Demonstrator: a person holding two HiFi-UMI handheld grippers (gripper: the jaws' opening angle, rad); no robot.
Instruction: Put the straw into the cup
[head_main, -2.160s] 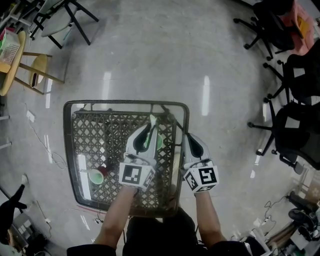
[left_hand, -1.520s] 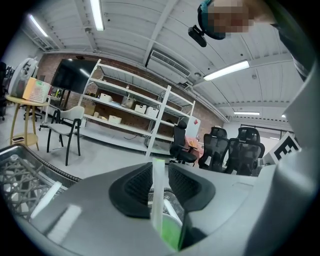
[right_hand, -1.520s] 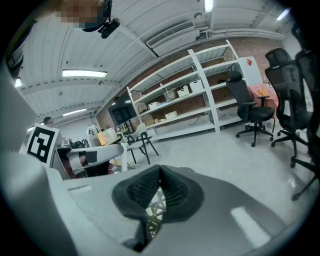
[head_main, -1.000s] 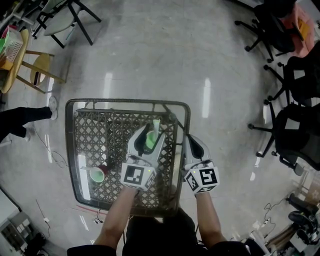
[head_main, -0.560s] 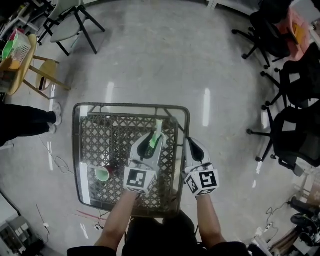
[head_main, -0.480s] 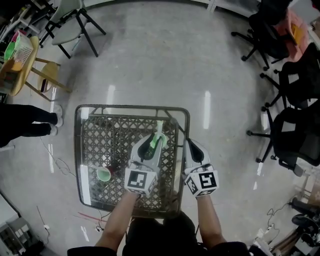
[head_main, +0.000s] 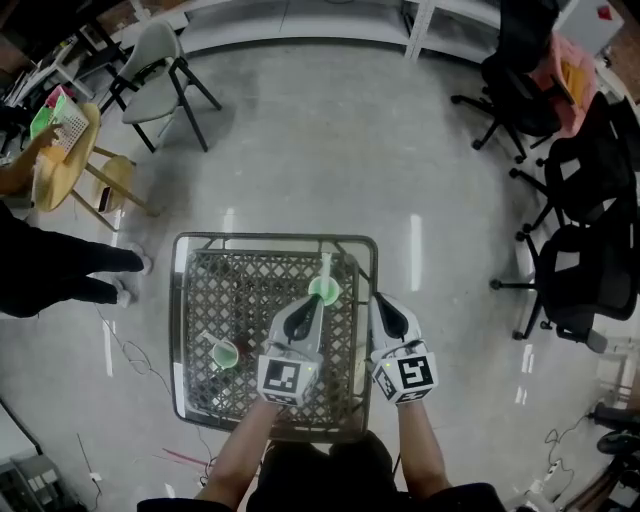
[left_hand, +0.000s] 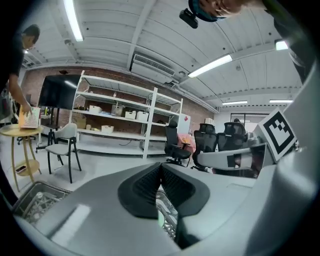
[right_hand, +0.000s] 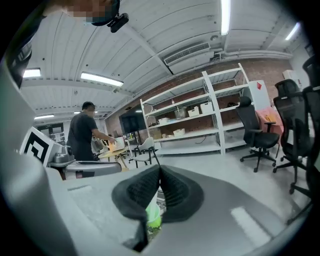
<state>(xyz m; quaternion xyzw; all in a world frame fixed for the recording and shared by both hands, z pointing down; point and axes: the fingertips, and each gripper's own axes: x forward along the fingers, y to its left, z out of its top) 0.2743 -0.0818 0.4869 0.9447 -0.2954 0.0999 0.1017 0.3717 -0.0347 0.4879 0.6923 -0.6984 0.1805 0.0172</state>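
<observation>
A green cup (head_main: 323, 291) stands on the wicker glass-topped table (head_main: 190, 300) toward its far right, with a white straw (head_main: 325, 266) upright in it. My left gripper (head_main: 316, 303) sits just short of the cup; its jaws have just been closing and now meet with nothing between them (left_hand: 160, 168). My right gripper (head_main: 381, 300) hovers beside the table's right edge, shut and empty (right_hand: 160, 173). In the right gripper view the green cup (right_hand: 153, 216) shows below the jaws.
A second green cup (head_main: 225, 352) stands near the table's front left. A person's legs (head_main: 60, 275) are left of the table. A folding chair (head_main: 165, 55) and wooden stool (head_main: 75, 160) are at the far left, with office chairs (head_main: 570, 250) at the right.
The left jaws, earlier spread around the green cup, have closed and drawn back from it. Both grippers have risen. The table now shows lower and smaller in the head view.
</observation>
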